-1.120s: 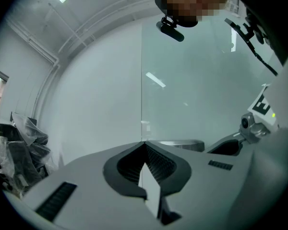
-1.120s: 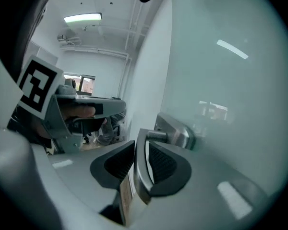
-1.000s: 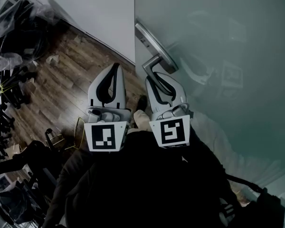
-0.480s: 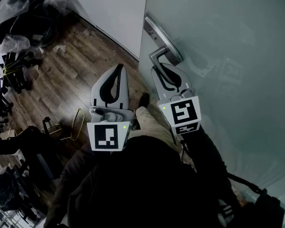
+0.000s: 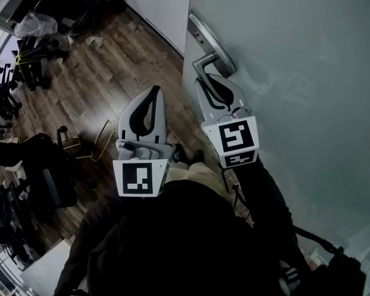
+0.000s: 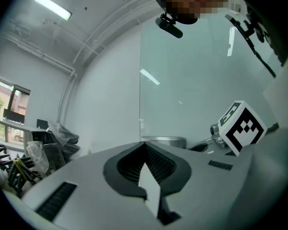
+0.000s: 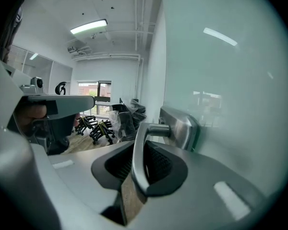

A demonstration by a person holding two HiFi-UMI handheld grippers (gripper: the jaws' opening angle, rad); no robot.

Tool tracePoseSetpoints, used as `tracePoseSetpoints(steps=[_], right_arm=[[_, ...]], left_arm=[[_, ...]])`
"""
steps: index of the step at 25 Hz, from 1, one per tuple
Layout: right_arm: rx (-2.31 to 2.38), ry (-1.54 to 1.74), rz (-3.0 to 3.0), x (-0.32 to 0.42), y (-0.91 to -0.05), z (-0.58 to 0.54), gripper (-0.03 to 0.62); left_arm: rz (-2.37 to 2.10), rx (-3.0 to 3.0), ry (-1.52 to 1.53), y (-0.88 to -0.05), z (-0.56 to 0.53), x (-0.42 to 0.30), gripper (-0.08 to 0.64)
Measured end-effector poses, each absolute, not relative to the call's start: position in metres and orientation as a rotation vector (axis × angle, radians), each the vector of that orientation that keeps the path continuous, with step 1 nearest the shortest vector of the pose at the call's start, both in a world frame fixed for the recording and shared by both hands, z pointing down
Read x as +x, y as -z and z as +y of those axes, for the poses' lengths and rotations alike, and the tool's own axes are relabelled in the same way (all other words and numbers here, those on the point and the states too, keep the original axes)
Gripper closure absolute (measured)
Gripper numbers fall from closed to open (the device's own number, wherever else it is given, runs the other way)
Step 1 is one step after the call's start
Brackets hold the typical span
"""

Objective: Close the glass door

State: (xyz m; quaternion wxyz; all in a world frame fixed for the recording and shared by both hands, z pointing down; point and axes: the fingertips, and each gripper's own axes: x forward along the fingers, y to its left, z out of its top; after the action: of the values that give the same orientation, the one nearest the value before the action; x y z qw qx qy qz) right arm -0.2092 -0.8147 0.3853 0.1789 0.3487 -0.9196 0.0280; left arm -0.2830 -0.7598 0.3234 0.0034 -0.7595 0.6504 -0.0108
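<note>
The frosted glass door (image 5: 296,54) fills the right side of the room from where the person stands, a pale green-grey sheet with faint reflections on it. Its straight edge (image 5: 187,48) runs just left of the handle, and the white wall (image 5: 163,5) shows beyond that edge. A broad stretch of wooden floor (image 5: 98,73) lies between the door's edge and the clutter at the far left, where black chairs (image 5: 12,73) and a plastic bag (image 5: 34,23) are heaped together near the floor's far corner.

The metal door handle (image 5: 205,66) sits on a long plate close to the door's edge, its lever bent outward and down. The right gripper (image 5: 211,85) is closed around that lever; in the right gripper view the lever (image 7: 137,152) drops straight through the dark pocket between the jaws, gripped on both sides. The left gripper (image 5: 149,94) hangs just beside it over the floor, apart from the door, its jaws pressed together with nothing between them (image 6: 145,150).
</note>
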Motion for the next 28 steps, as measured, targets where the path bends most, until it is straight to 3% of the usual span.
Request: tracePoseSetpoints(steps=[28], right_arm=[[0.491, -0.027, -2.735, -0.337, -0.383, -0.57, 0.534]], left_arm=[[2.496, -1.776, -0.004, -0.291, -0.436, -0.373, 0.563]])
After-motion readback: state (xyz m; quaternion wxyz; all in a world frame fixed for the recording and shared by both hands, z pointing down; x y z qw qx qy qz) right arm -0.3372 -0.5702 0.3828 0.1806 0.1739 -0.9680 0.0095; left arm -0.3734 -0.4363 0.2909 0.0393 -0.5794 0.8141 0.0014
